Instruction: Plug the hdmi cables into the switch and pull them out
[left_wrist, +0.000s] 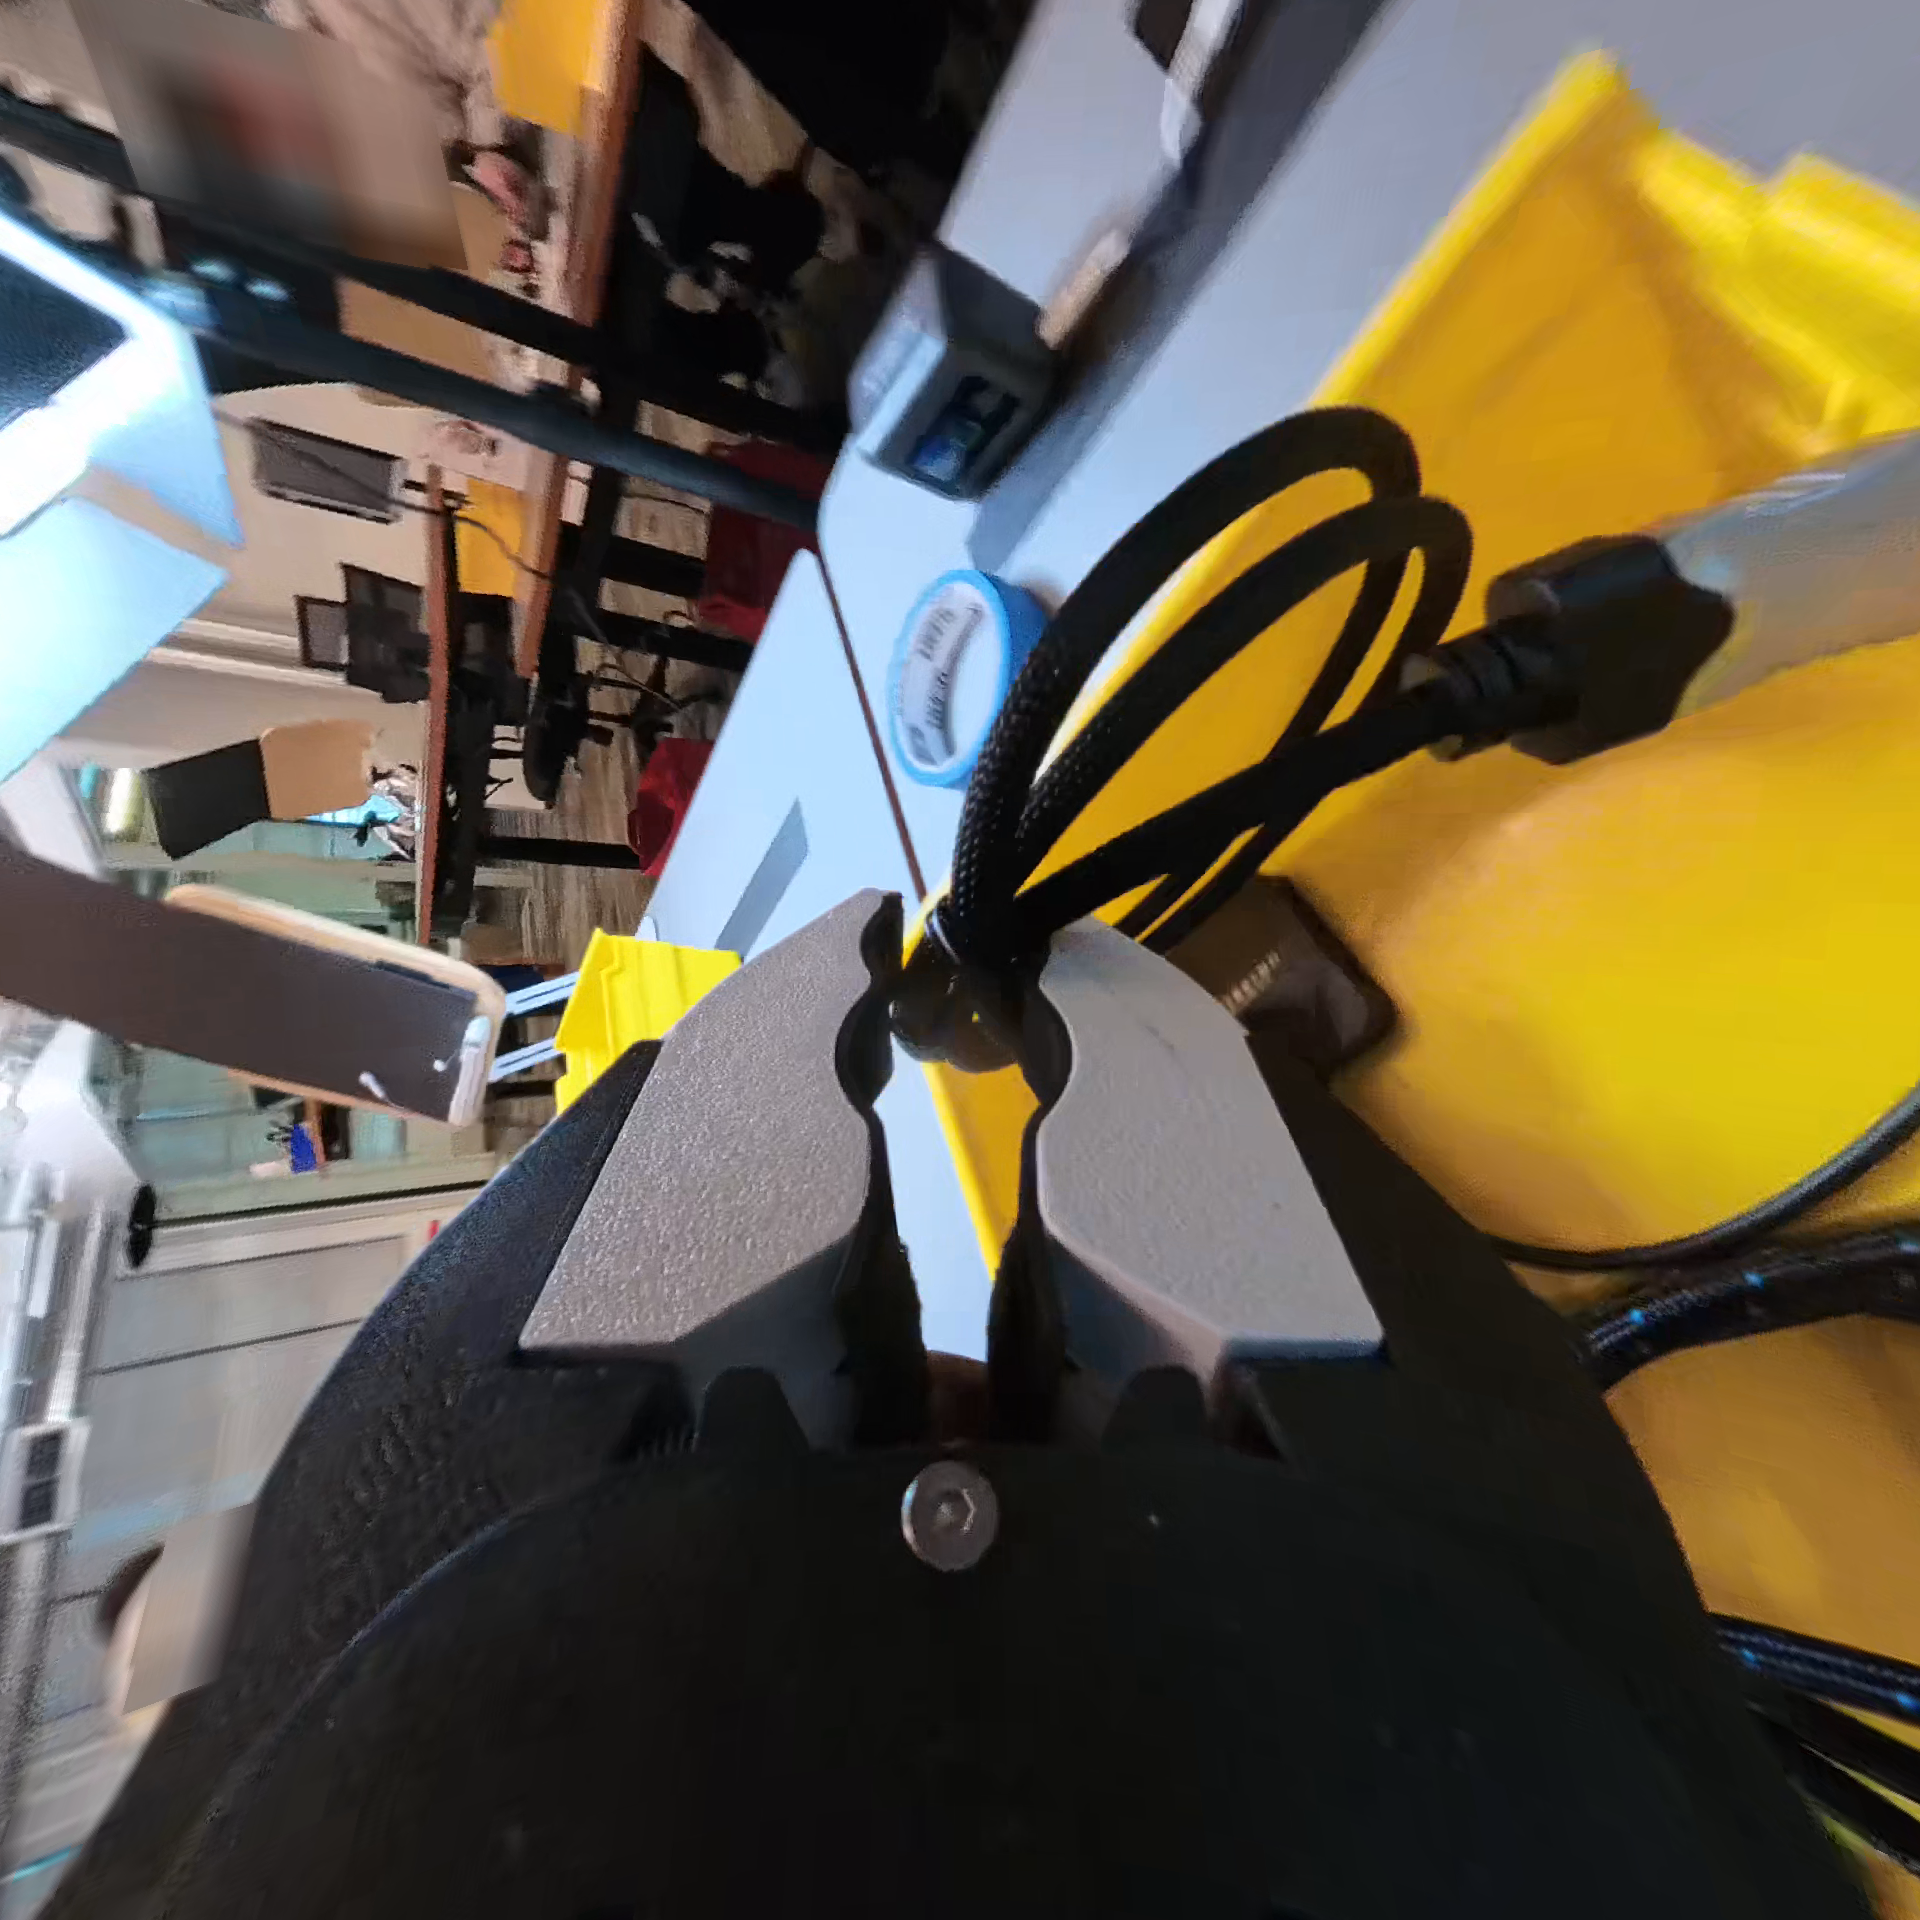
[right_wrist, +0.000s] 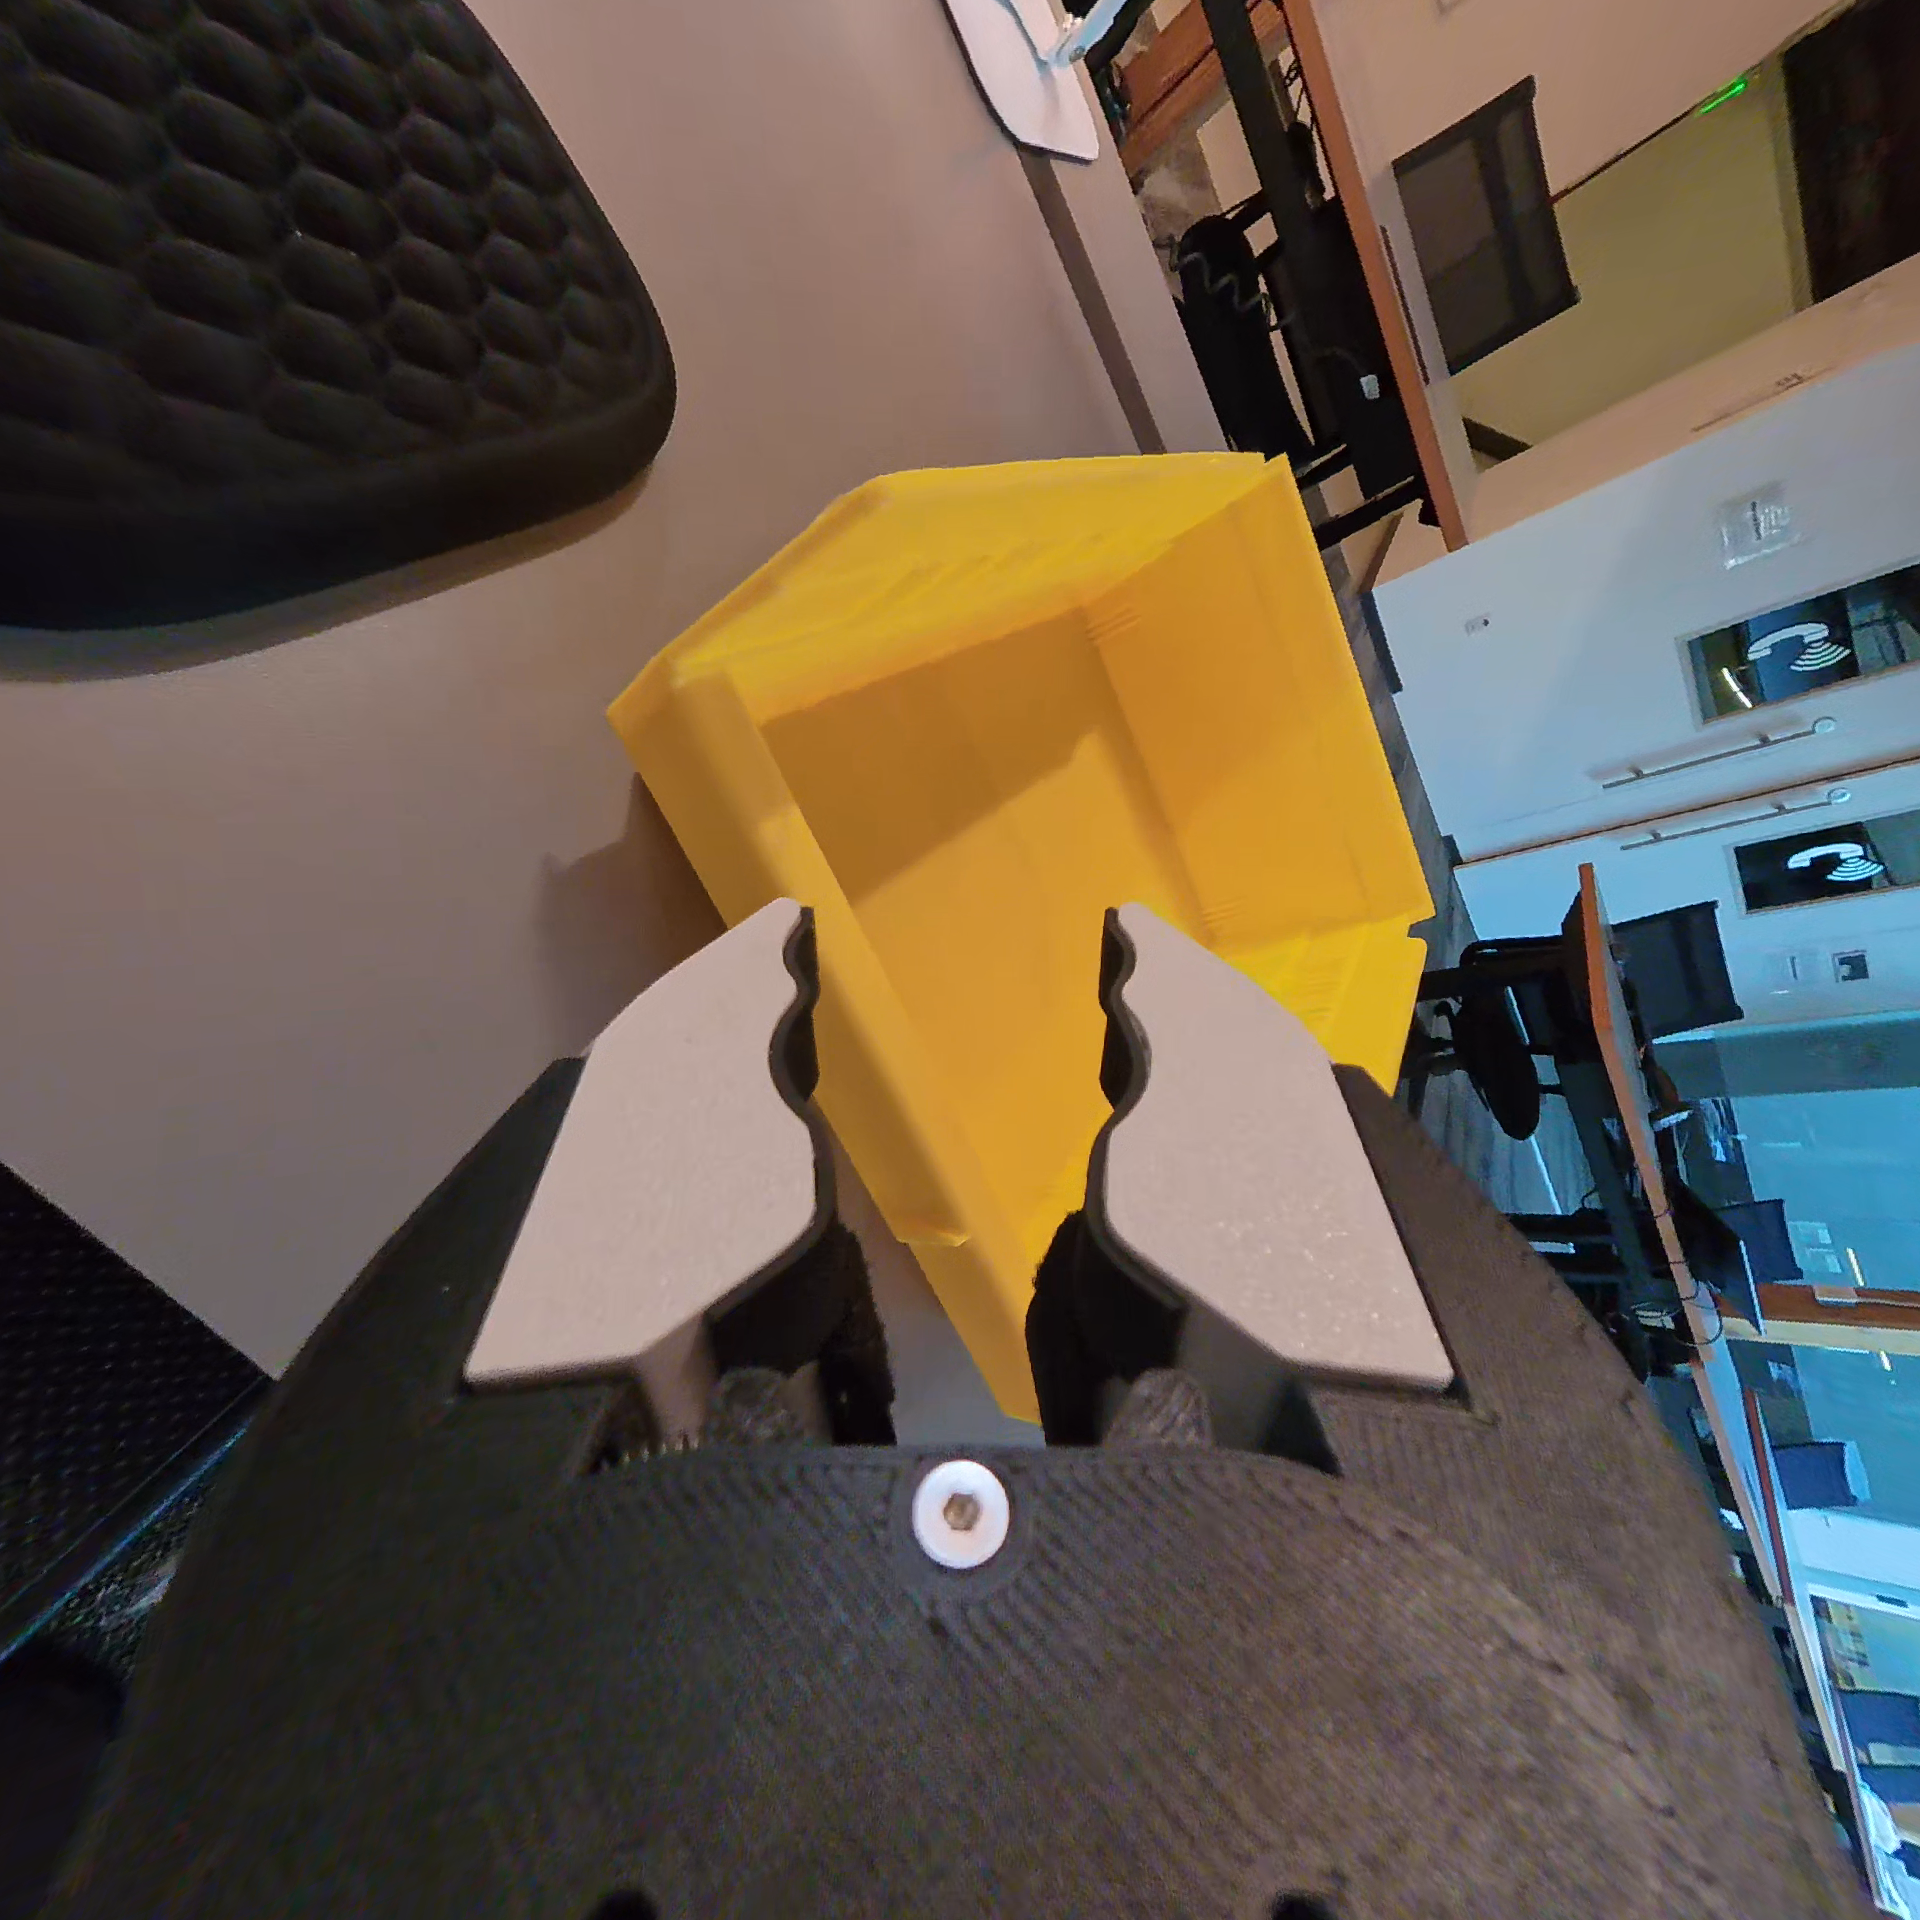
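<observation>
My left tongs (left_wrist: 961, 997) pinch a bundled black braided cable (left_wrist: 1226, 665) where its loops are tied together. The cable's plug (left_wrist: 1600, 649) hangs free to the right, over a yellow bin (left_wrist: 1621, 343). Beyond it on the grey worktop (left_wrist: 800, 727) I see a roll of blue tape (left_wrist: 951, 681) and a small grey box (left_wrist: 951, 390), blurred. My right tongs (right_wrist: 961, 987) are spread with nothing between them, pointing at another yellow bin (right_wrist: 1039, 779) lying on its side.
</observation>
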